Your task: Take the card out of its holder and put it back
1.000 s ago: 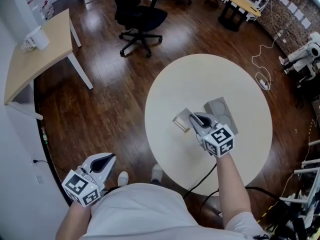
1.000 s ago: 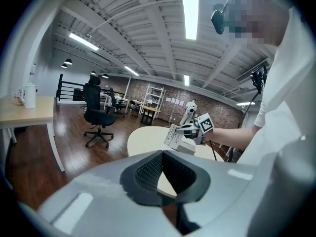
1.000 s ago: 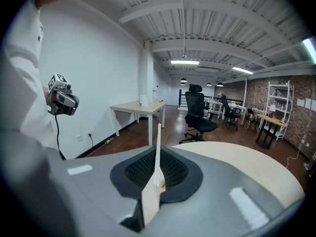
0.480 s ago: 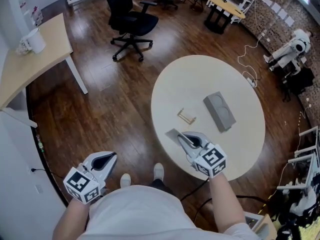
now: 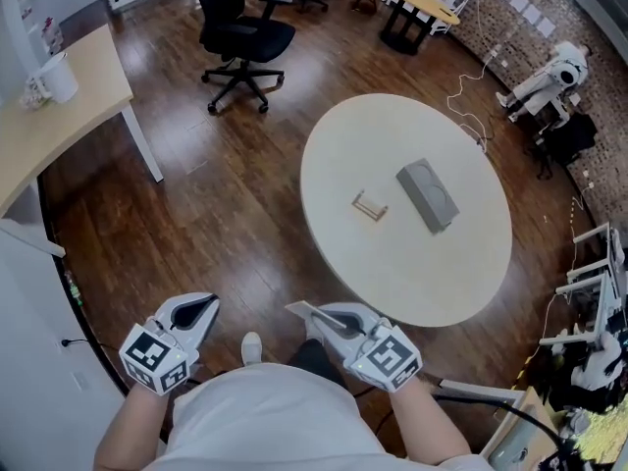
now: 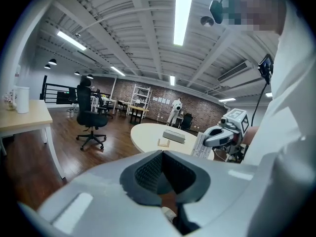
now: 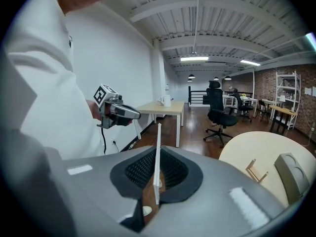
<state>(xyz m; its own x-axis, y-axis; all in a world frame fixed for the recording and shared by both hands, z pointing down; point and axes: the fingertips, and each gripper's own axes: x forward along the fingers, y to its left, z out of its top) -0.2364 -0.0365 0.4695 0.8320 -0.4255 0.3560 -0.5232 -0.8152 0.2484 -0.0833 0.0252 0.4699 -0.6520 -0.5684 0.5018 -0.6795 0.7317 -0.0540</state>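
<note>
The small wooden card holder (image 5: 370, 206) (image 7: 256, 171) (image 6: 164, 142) stands empty on the round cream table (image 5: 412, 273). My right gripper (image 5: 329, 318) (image 7: 158, 151) is off the table's near edge, close to my body, shut on the white card (image 5: 304, 311). In the right gripper view the card (image 7: 158, 157) stands edge-on between the pads. The left gripper view shows that card (image 6: 200, 144) sticking out of the right gripper (image 6: 222, 135). At lower left my left gripper (image 5: 199, 309) (image 6: 162, 156) hangs over the floor, shut and holding nothing.
A grey box (image 5: 428, 195) (image 7: 291, 174) lies on the table right of the holder. A black office chair (image 5: 235, 37) and a wooden desk (image 5: 59, 116) with a white mug (image 5: 57, 77) stand at the back left. Cables run along the floor at the right.
My right gripper has drawn the card away from the holder and back over the table's near edge toward my body. The left gripper has hardly moved.
</note>
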